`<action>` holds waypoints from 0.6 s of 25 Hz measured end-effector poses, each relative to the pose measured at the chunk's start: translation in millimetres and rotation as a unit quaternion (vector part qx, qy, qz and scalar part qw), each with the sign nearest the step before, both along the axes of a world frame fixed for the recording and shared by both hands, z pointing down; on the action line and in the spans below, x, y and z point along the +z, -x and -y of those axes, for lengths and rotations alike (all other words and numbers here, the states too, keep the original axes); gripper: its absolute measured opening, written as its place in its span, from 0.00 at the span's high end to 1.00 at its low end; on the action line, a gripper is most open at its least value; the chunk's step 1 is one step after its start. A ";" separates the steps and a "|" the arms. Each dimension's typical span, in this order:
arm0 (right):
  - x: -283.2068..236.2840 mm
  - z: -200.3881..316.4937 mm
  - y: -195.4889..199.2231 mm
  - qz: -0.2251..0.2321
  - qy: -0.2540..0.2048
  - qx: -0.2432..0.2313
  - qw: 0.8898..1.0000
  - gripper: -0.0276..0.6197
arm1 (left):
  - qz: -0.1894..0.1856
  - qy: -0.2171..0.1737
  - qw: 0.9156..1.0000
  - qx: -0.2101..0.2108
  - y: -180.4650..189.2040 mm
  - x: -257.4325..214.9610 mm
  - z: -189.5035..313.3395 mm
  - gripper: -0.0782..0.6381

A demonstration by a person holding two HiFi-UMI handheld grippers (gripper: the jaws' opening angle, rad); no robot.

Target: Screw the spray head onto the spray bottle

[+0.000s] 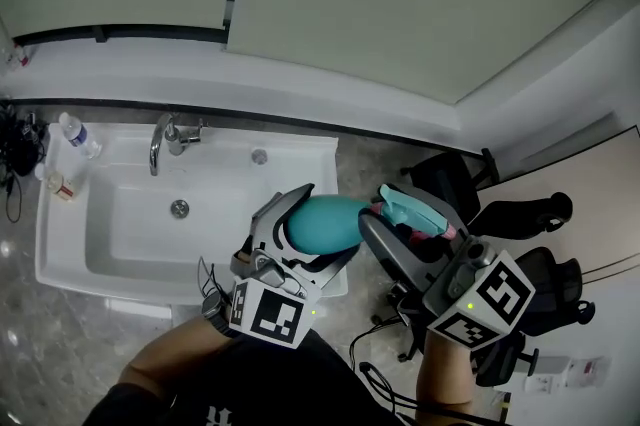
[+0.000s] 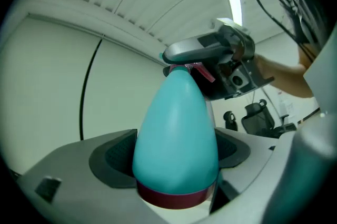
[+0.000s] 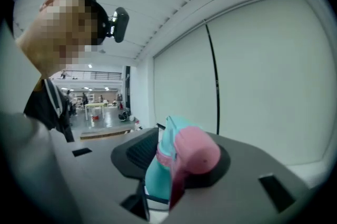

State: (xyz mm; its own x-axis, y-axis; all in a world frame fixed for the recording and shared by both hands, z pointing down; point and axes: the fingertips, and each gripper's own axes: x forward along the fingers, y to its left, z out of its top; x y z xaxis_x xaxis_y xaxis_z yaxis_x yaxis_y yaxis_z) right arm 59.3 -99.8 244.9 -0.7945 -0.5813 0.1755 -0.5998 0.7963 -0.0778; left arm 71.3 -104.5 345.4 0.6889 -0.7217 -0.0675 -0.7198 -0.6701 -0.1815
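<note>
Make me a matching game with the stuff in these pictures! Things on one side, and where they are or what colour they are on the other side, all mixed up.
Things:
1. spray bottle
2. spray head
3. tap
4. sink

Clues:
A. white, lies under the tap
B. pink and teal, held in the right gripper
C. silver, stands at the back of the sink
D. teal, held in the left gripper

Pairs: 1-D, 2-B, 3-C, 4-A
</note>
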 end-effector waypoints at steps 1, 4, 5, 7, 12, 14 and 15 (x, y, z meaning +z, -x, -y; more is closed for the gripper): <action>4.4 5.4 -2.3 0.009 0.010 0.028 1.000 0.73 | 0.012 -0.012 1.000 -0.027 2.6 3.9 5.2 0.31; 22.6 22.6 -11.0 0.023 0.038 0.115 0.992 0.73 | 0.046 -0.035 0.994 -0.096 7.2 19.6 20.0 0.31; 29.4 28.4 -14.5 0.027 0.047 0.143 0.988 0.73 | 0.054 -0.035 0.992 -0.110 7.0 25.8 24.4 0.31; 42.5 39.9 -22.5 0.041 0.064 0.191 0.979 0.73 | 0.063 -0.026 0.990 -0.124 4.6 37.8 32.4 0.31; 77.5 60.2 -34.8 0.046 0.105 0.255 0.960 0.73 | 0.043 0.008 0.992 -0.118 -5.8 71.0 45.4 0.31; 90.0 64.9 -36.4 0.037 0.115 0.272 0.955 0.73 | 0.034 0.018 0.993 -0.111 -8.9 83.9 48.6 0.31; 95.1 66.3 -36.4 0.033 0.118 0.280 0.952 0.73 | 0.028 0.024 0.994 -0.105 -10.7 90.0 49.4 0.31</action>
